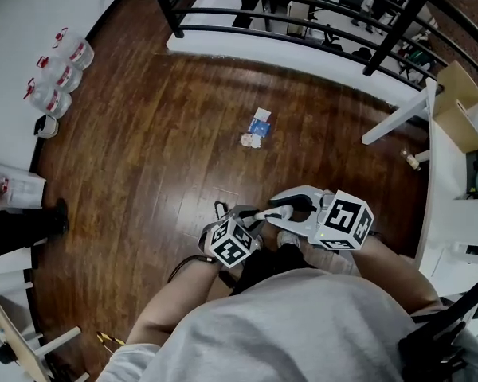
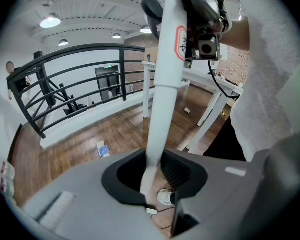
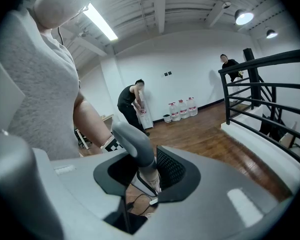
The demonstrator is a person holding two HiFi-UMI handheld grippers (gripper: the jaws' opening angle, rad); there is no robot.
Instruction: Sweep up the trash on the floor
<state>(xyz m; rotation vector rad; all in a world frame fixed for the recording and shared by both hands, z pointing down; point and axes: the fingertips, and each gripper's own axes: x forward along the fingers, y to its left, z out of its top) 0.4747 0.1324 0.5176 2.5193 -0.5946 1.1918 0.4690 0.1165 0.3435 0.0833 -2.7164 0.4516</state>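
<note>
The trash lies on the wood floor ahead of me: a blue-and-white packet [image 1: 261, 122] and a crumpled white scrap [image 1: 251, 140] beside it. The packet [image 2: 103, 149] also shows in the left gripper view. I hold a long white pole [image 2: 162, 84] upright. My left gripper [image 1: 251, 218] [image 2: 155, 176] is shut on the pole's lower part. Higher up, my right gripper [image 1: 299, 208] [image 3: 142, 171] is shut on the pole's curved grey grip [image 3: 135, 144]. The pole's lower end is hidden under the grippers and my body.
Several water jugs [image 1: 60, 70] stand by the far left wall. A black railing [image 1: 303, 10] closes off the far side. A white table [image 1: 454, 197] and a cardboard box [image 1: 460, 106] are at the right. Another person's feet [image 1: 24, 225] show at the left edge.
</note>
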